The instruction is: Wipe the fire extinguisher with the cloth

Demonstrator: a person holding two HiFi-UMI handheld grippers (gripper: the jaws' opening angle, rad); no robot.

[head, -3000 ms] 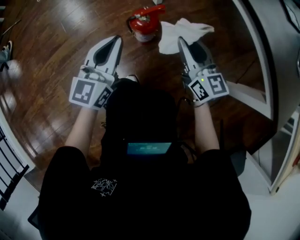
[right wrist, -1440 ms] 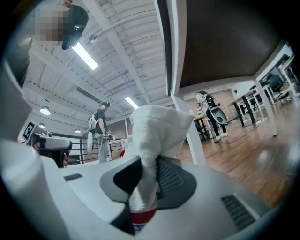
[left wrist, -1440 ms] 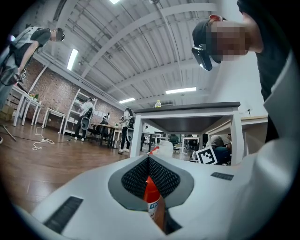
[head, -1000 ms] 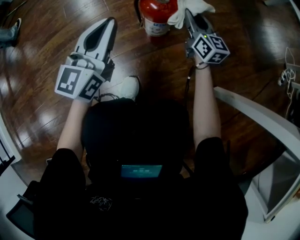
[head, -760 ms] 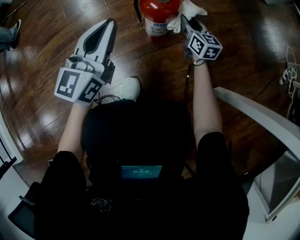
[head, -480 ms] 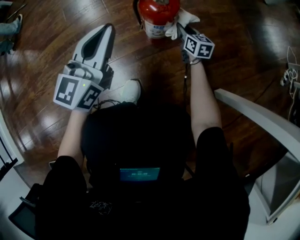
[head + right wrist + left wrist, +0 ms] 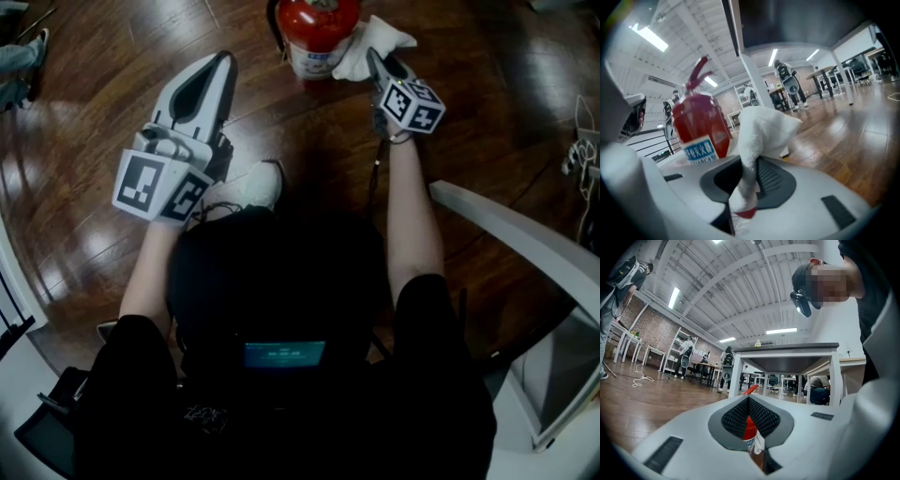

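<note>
A red fire extinguisher (image 7: 319, 28) stands upright on the dark wooden floor at the top of the head view. My right gripper (image 7: 373, 54) is shut on a white cloth (image 7: 375, 42), which it holds against the extinguisher's right side. In the right gripper view the cloth (image 7: 761, 129) rises out of that gripper (image 7: 745, 187), with the extinguisher (image 7: 701, 126) just left of it. My left gripper (image 7: 223, 58) is shut and holds nothing, off to the extinguisher's lower left. The left gripper view shows the extinguisher (image 7: 749, 430) through a gap behind the left gripper (image 7: 749, 401).
A white table frame (image 7: 506, 230) curves along the right, near my right arm. A white shoe (image 7: 258, 178) rests on the floor between the arms. Cables (image 7: 577, 150) lie at the far right. A white table (image 7: 787, 355) and several people stand in the background.
Over the last second the right gripper slid down the extinguisher's right side with the cloth, then back up a little. The left gripper hardly moved.
</note>
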